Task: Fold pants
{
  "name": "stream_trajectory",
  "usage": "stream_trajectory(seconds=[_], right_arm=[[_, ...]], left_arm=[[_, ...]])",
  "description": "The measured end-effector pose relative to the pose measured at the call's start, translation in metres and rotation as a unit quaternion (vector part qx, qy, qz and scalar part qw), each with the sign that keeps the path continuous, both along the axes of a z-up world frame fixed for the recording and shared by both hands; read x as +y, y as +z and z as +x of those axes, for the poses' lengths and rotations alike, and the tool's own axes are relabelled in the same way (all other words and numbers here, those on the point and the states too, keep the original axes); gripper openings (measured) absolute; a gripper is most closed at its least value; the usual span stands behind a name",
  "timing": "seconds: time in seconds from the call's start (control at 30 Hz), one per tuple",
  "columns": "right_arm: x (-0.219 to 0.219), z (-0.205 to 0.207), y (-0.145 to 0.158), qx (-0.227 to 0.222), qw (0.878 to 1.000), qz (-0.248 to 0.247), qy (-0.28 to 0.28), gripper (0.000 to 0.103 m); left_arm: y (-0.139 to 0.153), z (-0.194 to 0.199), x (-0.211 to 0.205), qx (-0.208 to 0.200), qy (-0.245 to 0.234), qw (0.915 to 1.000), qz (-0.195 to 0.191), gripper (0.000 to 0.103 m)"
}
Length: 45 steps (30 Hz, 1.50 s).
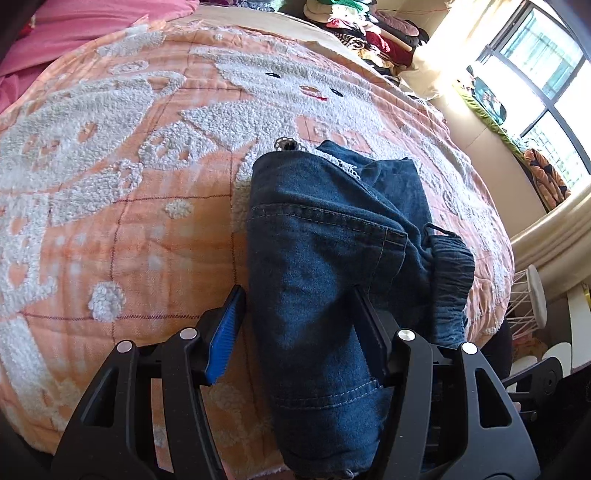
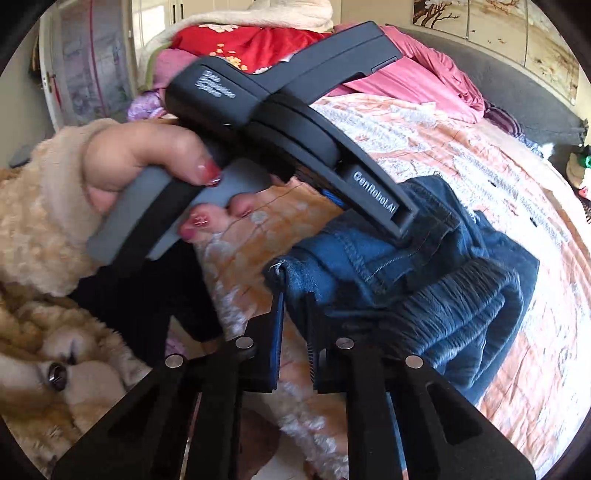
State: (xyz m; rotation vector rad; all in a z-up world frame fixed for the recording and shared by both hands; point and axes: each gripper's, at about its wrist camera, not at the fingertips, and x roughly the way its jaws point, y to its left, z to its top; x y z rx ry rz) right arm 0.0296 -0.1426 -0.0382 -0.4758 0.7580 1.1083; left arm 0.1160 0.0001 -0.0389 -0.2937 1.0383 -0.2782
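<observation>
Folding pants [image 1: 325, 280] on a bed, nearly done.

Lying already doubled into a thick blue bundle on the peach blanket [image 1: 110, 229], with the stretchy waistband bunched at 3 o'clock and not yet tidy. Left gripper [image 1: 299, 332] set wide apart around the bundle, not squeezing. Right gripper [image 2: 293, 332] nearly together, pinching a denim edge at 12 o'clock. Pink bedding [image 1: 74, 33] at 11 o'clock, piled clothes [image 1: 369, 29] at 1 o'clock, bright window [image 1: 546, 66] at 2 o'clock.

Bed [image 1: 110, 221] in orange-white quilt — folded blue pants [image 1: 325, 258] on it
</observation>
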Motion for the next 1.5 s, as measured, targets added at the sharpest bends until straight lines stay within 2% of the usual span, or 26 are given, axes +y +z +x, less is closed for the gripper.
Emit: stream_trajectory(seconds=[0.2, 0.47, 0.57, 0.87, 1.0, 1.07, 1.5], right_arm=[[-0.003, 0.003, -0.024, 0.019, 1.000, -0.019, -0.013, 0.011], [-0.005, -0.002, -0.026, 0.036, 0.999, 0.000, -0.037, 0.015], [-0.010, -0.002, -0.023, 0.050, 0.998, 0.015, -0.047, 0.021], [-0.017, -0.011, -0.006, 0.055, 0.995, 0.042, -0.069, 0.040], [-0.028, -0.011, 0.004, 0.062, 0.992, 0.066, -0.090, 0.043], [-0.035, -0.012, 0.009, 0.063, 0.990, 0.076, -0.104, 0.051], [-0.064, -0.008, 0.039, 0.043, 0.979, 0.119, -0.159, 0.066]], left_arm=[[0.001, 0.006, -0.006, -0.008, 0.001, 0.9999, 0.013, 0.051], [0.005, 0.004, -0.010, -0.016, 0.007, 0.9996, 0.023, 0.051], [0.006, 0.003, -0.011, -0.018, 0.008, 0.9995, 0.024, 0.051], [0.014, -0.003, -0.015, -0.027, 0.009, 0.9993, 0.025, 0.051], [0.018, -0.007, -0.015, -0.034, 0.010, 0.9991, 0.023, 0.051], [0.021, -0.009, -0.015, -0.037, 0.011, 0.9990, 0.022, 0.051], [0.045, -0.028, -0.015, -0.071, 0.013, 0.9973, 0.016, 0.052]])
